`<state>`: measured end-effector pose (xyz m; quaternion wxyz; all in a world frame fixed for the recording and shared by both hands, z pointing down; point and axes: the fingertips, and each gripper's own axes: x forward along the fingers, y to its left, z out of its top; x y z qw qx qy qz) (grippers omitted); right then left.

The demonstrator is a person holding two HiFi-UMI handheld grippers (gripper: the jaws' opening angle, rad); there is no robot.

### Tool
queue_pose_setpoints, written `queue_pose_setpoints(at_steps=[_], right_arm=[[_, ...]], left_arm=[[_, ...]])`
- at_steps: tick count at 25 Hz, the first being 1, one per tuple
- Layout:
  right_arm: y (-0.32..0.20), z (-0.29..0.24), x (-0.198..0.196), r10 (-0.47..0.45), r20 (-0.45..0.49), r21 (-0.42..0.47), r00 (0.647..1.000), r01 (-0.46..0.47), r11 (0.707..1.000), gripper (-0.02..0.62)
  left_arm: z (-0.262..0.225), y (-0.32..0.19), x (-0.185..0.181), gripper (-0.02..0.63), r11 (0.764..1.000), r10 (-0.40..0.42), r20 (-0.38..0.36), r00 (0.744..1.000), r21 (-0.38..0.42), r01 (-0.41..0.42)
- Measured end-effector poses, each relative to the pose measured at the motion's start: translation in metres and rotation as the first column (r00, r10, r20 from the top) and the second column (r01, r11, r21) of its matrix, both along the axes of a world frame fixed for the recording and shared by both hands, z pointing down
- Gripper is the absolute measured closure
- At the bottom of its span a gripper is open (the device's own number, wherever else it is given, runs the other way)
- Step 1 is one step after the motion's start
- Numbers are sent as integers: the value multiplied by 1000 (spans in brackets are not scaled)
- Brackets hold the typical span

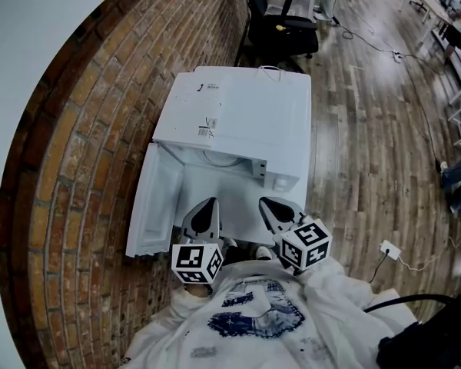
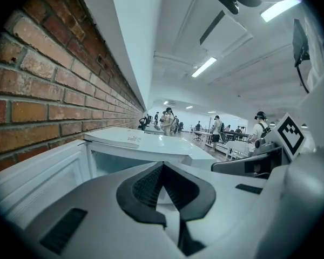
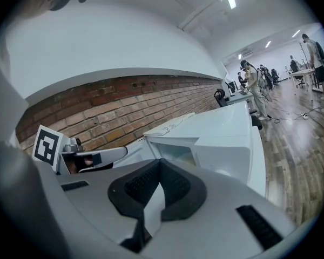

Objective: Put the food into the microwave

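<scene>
So far, little of this job looks done, as far as I can judge. My left claw (image 2: 162,165) is closed, its dark ribbed pads meeting at the tips with nothing between them. My right claw (image 3: 160,162) is the same, pinched together and empty. I hold both close to my chest, side by side and pointing toward the boxy white microwave oven (image 1: 238,106), which stands against the red brick wall (image 1: 100,129) with the wooden plank floor (image 1: 369,129) on its other side.

The one step that does look finished is the opening: the white microwave door (image 1: 152,202) stands swung wide out to the left, so the cavity is exposed in front of my claws. A pale curved edge (image 1: 215,158) shows just under the top lip of the cavity, but I cannot tell whether it is a turntable, a dish or something else.

The food itself does not show in any view, neither in a claw nor beside the oven, so I cannot say where it is. If it is not already inside, then finding it, gripping it and placing it in the cavity are all left to do
</scene>
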<state>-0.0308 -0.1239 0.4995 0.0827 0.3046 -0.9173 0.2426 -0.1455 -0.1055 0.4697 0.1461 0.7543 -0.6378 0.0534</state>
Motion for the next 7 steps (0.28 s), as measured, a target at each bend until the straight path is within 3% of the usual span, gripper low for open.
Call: queue_pose_setpoints(at_steps=[7], right_arm=[[-1,1,-1,0,4,-1,1000,0,1000,581]], left_arm=[[2,-2,0,600,1000,0,-5,1000,-4,0]])
